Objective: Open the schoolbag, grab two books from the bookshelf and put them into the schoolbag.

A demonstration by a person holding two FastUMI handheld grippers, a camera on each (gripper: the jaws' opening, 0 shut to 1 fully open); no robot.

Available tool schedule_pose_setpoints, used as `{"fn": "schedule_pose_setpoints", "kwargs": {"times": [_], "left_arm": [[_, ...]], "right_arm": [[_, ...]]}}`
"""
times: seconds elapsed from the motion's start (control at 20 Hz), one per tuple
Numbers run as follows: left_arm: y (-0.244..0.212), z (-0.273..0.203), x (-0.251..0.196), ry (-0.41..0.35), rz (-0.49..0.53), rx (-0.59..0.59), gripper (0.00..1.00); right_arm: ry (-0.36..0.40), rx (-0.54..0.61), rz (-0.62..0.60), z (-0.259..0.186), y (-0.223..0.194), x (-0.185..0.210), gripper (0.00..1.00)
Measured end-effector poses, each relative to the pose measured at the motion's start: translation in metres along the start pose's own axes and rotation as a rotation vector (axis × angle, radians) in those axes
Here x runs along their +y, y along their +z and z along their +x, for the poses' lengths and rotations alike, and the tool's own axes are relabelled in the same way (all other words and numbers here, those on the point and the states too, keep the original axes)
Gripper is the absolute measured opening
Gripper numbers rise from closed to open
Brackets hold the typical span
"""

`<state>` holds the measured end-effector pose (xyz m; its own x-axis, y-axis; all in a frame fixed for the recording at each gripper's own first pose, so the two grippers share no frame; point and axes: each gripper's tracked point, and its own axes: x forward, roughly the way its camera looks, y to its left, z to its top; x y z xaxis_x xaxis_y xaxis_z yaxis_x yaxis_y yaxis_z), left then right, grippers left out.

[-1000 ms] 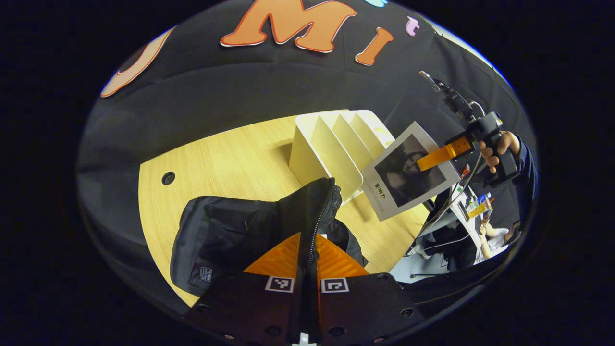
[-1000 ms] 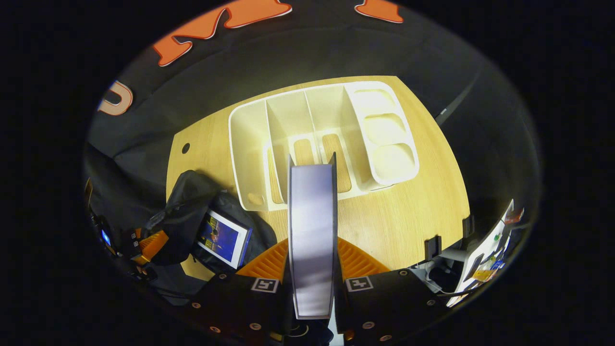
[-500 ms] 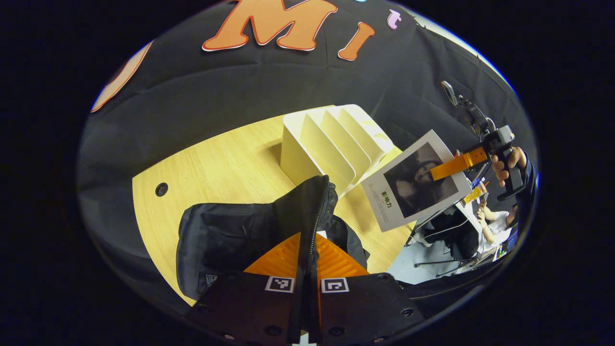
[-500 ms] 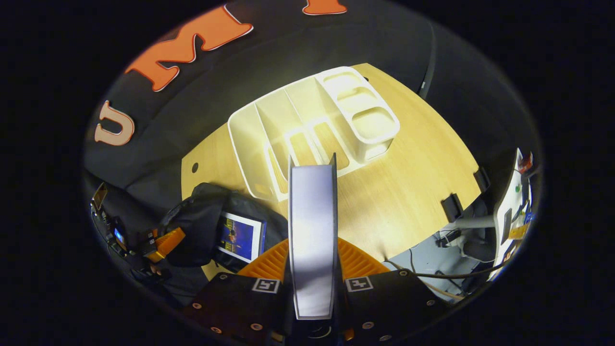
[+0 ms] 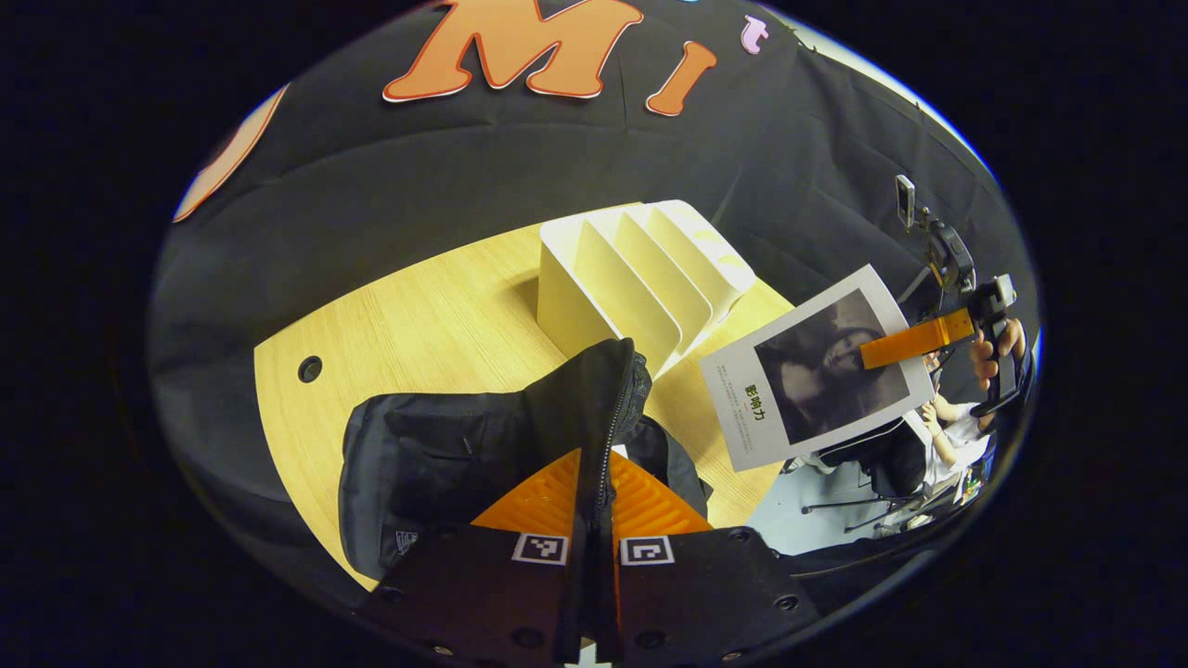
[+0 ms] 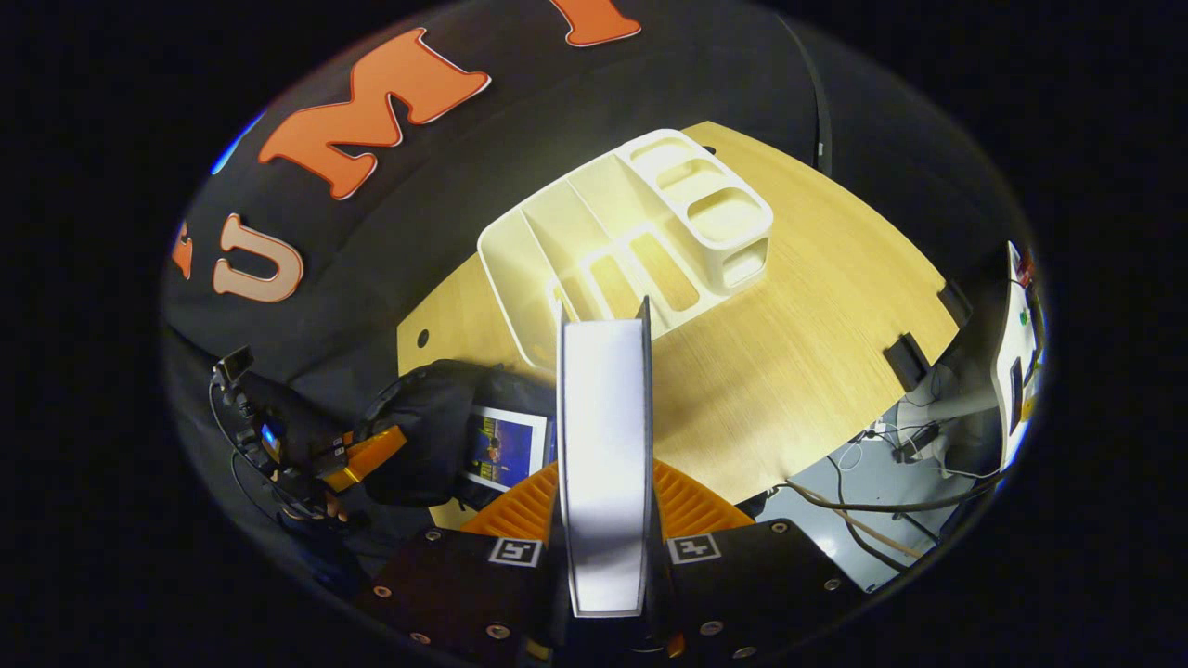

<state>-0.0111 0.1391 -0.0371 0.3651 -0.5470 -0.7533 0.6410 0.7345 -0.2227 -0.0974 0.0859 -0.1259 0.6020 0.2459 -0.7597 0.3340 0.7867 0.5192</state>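
The black schoolbag (image 5: 436,455) lies on the wooden table (image 5: 418,315). My left gripper (image 5: 594,464) is shut on its zipper edge and holds that flap up. In the right gripper view the schoolbag (image 6: 422,436) gapes open, and a blue-covered book (image 6: 501,450) sits inside it beside the left gripper (image 6: 367,455). My right gripper (image 6: 603,468) is shut on a second book (image 6: 603,408), seen edge-on. In the left gripper view this grey-covered book (image 5: 817,376) hangs in the air right of the white bookshelf (image 5: 631,278), clamped by the right gripper (image 5: 914,341).
The bookshelf (image 6: 640,241) has its slots bare. The table has a cable hole (image 5: 310,368) at its left. Black clamps (image 6: 905,357) grip the table's right edge, with cables (image 6: 863,520) on the floor below. A seated person (image 5: 947,431) is beyond the table.
The right gripper has carried the grey book away from the bookshelf, rightward and lower in the left gripper view. The left gripper still holds the bag's flap up.
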Motion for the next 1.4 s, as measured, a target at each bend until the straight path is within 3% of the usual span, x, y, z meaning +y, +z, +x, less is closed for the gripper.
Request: {"fn": "schedule_pose_setpoints", "kwargs": {"times": [0.2,0.5,1.1,1.2,1.4], "left_arm": [[0.000,-0.005,-0.001,0.004,0.006,-0.004,0.07],[0.002,-0.004,-0.002,-0.002,0.018,-0.004,0.07],[0.001,-0.007,-0.004,0.003,0.006,-0.013,0.07],[0.000,-0.006,-0.010,-0.022,-0.006,-0.017,0.06],[0.001,-0.007,-0.014,-0.047,-0.037,-0.026,0.07]], "right_arm": [[0.115,-0.012,0.006,0.002,-0.015,0.025,0.34],[0.236,0.026,0.037,0.041,-0.044,0.056,0.34],[0.424,0.044,0.188,0.119,-0.064,0.104,0.34],[0.463,0.054,0.262,0.133,-0.066,0.115,0.34],[0.506,0.048,0.293,0.161,-0.079,0.135,0.34]]}}
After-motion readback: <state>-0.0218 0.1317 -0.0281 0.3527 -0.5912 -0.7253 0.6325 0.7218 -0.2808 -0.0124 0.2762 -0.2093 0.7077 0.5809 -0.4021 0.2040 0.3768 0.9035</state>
